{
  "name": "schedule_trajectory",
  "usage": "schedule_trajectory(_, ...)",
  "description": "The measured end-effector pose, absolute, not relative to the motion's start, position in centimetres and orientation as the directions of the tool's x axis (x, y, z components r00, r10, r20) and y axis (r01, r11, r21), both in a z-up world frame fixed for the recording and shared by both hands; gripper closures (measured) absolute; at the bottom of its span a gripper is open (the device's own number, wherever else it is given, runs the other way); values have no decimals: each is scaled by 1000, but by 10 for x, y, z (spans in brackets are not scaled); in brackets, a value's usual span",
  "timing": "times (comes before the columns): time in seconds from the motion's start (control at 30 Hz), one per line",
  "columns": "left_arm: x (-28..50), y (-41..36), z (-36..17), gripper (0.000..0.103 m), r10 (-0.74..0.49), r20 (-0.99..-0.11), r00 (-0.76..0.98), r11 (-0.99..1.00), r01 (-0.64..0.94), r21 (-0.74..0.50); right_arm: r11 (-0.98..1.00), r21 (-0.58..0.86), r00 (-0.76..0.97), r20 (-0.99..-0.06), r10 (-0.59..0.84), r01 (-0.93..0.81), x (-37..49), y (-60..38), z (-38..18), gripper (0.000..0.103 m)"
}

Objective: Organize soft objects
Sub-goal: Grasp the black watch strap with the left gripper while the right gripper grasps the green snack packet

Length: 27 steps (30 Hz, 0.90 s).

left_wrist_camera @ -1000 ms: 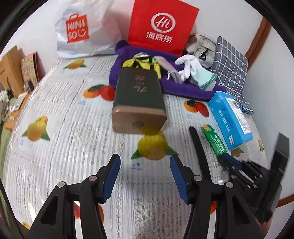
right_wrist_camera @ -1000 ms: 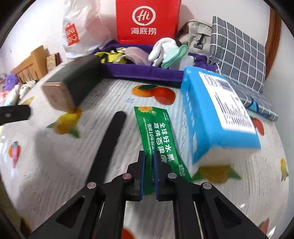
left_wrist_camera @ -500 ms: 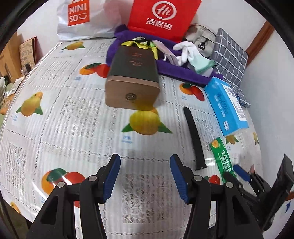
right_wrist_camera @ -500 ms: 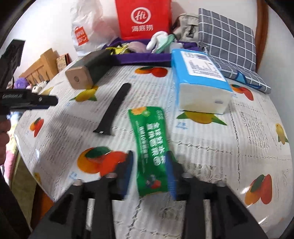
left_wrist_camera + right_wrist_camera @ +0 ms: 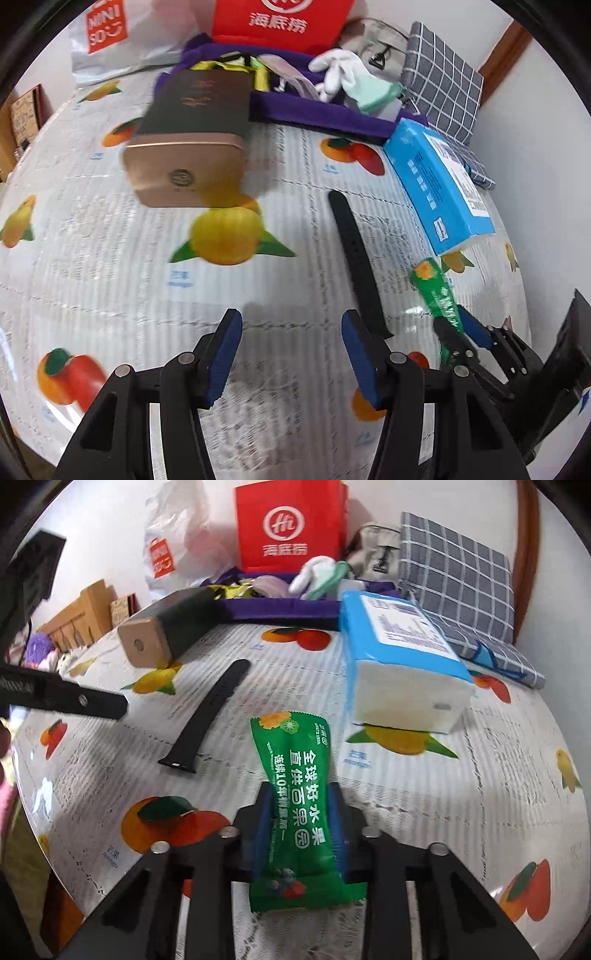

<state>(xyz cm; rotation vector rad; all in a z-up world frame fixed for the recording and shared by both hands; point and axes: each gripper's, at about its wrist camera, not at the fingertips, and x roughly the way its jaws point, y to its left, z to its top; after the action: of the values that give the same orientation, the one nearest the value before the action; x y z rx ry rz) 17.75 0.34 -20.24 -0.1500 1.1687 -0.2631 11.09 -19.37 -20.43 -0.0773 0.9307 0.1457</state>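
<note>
Right gripper closing on a green wet-wipe packet near the table's front edge

A table [image 5: 461, 812] under a fruit-print cloth is carrying everything: a purple fabric tray [image 5: 280, 609] is sitting along its far edge, a blue tissue pack [image 5: 399, 657] is lying toward the right edge, a dark box with a gold end [image 5: 166, 635] is lying toward the left, and a black strap [image 5: 210, 712] is stretching between them across the middle. The green packet [image 5: 299, 812] is lying at the front edge between the pads of the right gripper [image 5: 300, 823], whose jaws have just been closing and are now gripping its sides. The left gripper [image 5: 291, 350] is hovering half open, holding nothing, over bare cloth beside the strap's near end.
</note>
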Motion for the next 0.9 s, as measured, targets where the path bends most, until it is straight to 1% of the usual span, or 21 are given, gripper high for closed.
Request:
schedule_trajectory(0.1,184,-12,-209,49,-293,-890,350,955,147,-257,993,-40,602,-798,37,-113,109,-208,-204,77)
schedule_trajectory(0.3,193,-50,-215,49,-231,-893,388,969,178,-173,999,12,609,-793,39,-48,107,-241,-205,77)
schedule_trajectory(0.37,197,-64,-216,47,-207,-892,403,970,201,-134,999,15,615,-788,37,-41,107,-245,-206,77)
schedule_trajectory(0.43,200,-77,-218,47,-133,-893,429,979,198,-51,999,21,620,-784,40,-38,107,-247,-206,77)
schedule_trajectory(0.47,201,-83,-219,45,-101,-890,445,981,196,-13,999,22,622,-782,41,-38,106,-247,-206,77)
schedule_trajectory(0.5,202,-85,-219,44,-91,-887,453,982,189,-4,999,23,624,-780,42,-39,106,-248,-207,77)
schedule_trajectory(0.83,192,-62,-217,45,-92,-888,451,983,183,-9,999,38,633,-773,41,-18,101,-259,-207,76)
schedule_trajectory(0.87,193,-62,-218,46,-90,-888,451,982,188,-4,999,39,634,-773,41,-18,101,-259,-207,76)
schedule_trajectory(0.9,193,-64,-218,49,-88,-887,454,981,192,1,999,38,634,-772,40,-17,102,-259,-208,76)
